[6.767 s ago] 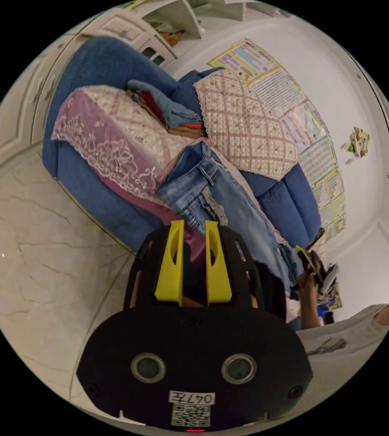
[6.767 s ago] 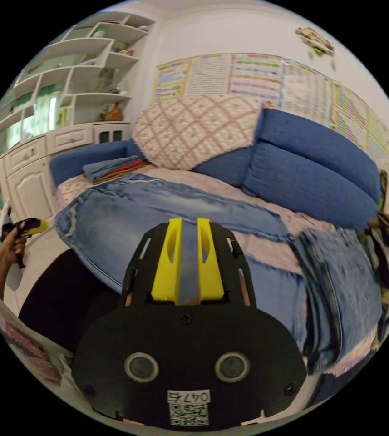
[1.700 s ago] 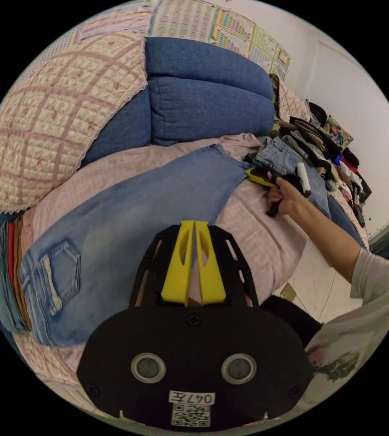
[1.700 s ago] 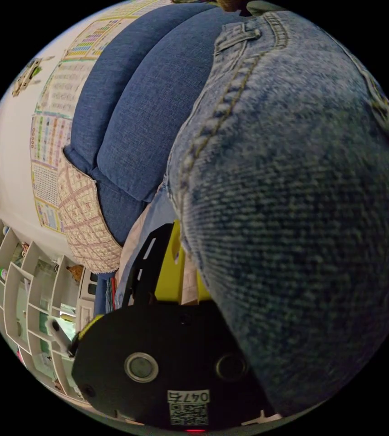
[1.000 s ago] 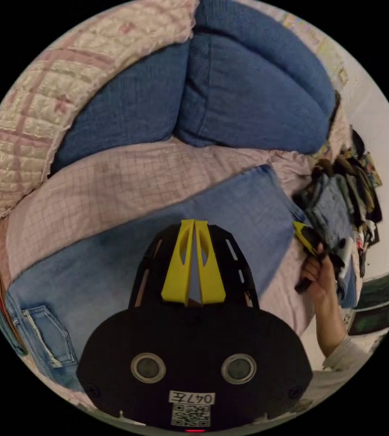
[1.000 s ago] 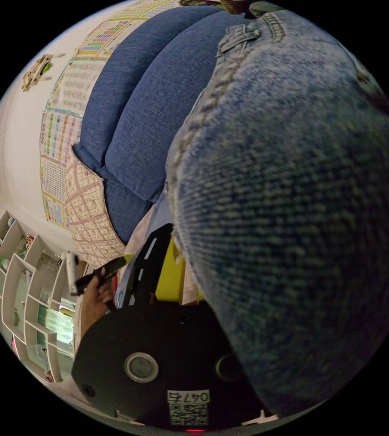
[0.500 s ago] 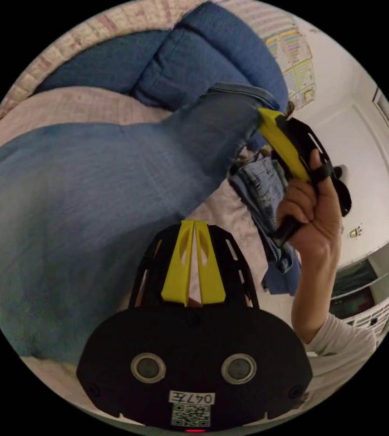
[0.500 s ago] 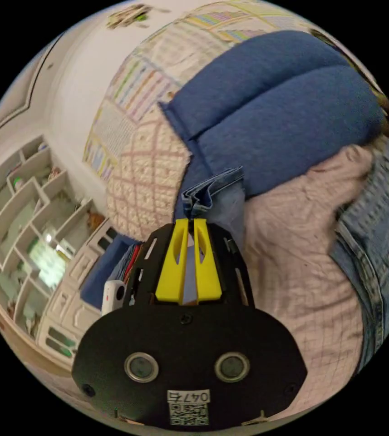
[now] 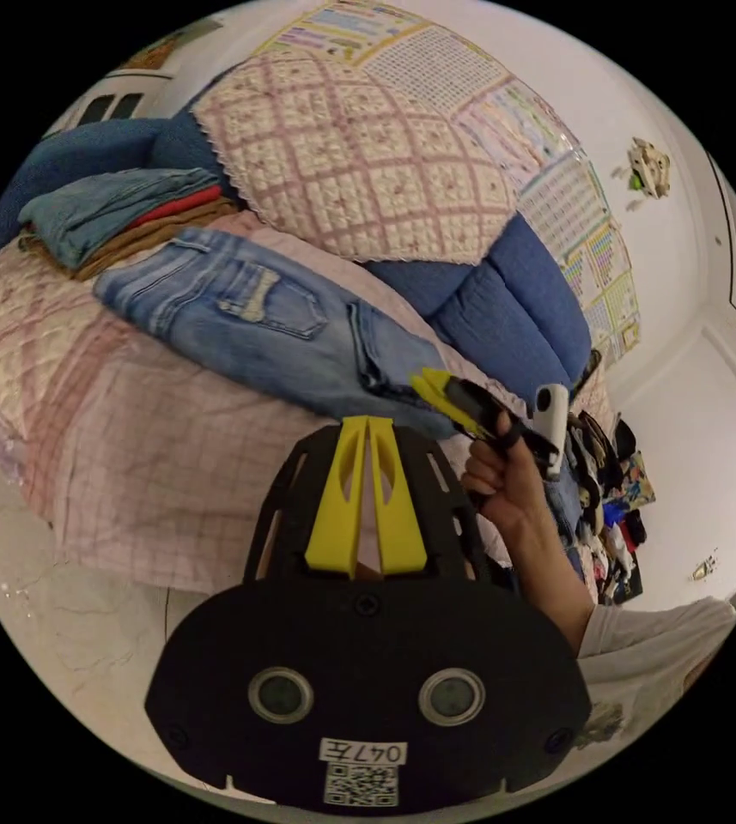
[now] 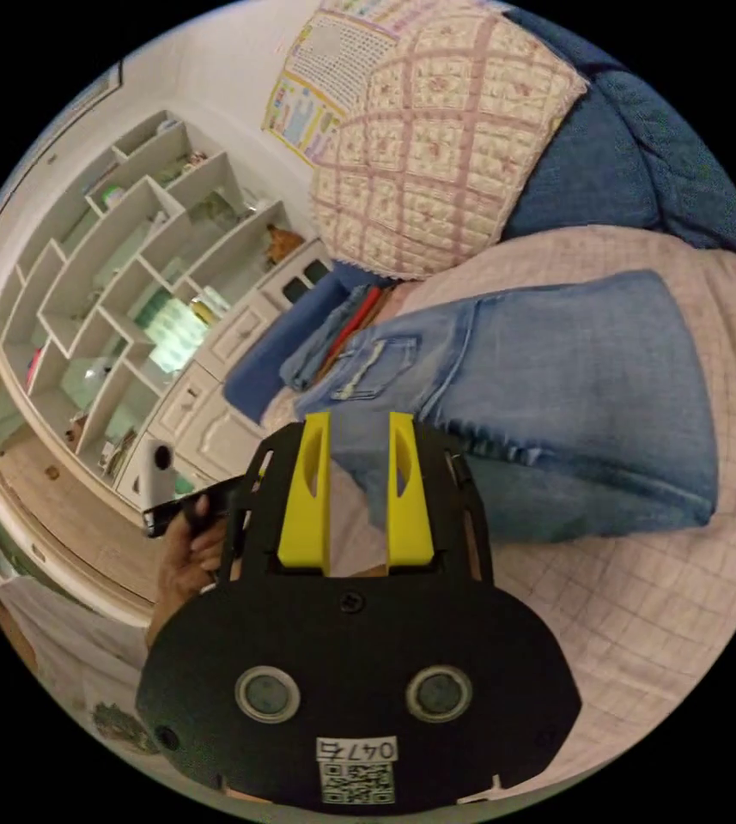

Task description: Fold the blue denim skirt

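Note:
The blue denim skirt (image 9: 282, 335) lies folded over on the pink checked sofa cover (image 9: 170, 463), pocket side up. In the right gripper view the skirt (image 10: 556, 395) stretches across the cover just beyond my right gripper (image 10: 357, 421), whose yellow jaws stand open with nothing pressed between them. In the left gripper view a hand holds that right gripper (image 9: 436, 390) at the skirt's near edge. My left gripper (image 9: 368, 425) hovers over the cover in front of the skirt, jaws shut and empty.
A stack of folded clothes (image 9: 118, 215) sits at the sofa's end beside a quilted cushion (image 9: 359, 163). Blue back cushions (image 9: 522, 300) line the sofa. A heap of loose clothes (image 9: 608, 481) lies further along. White shelves (image 10: 127, 275) and the floor (image 9: 41, 584) flank the sofa.
The right gripper, shut on the skirt's lifted end half a second ago, has let go and opened. The skirt now lies flat and folded. The left gripper has drawn back, still shut.

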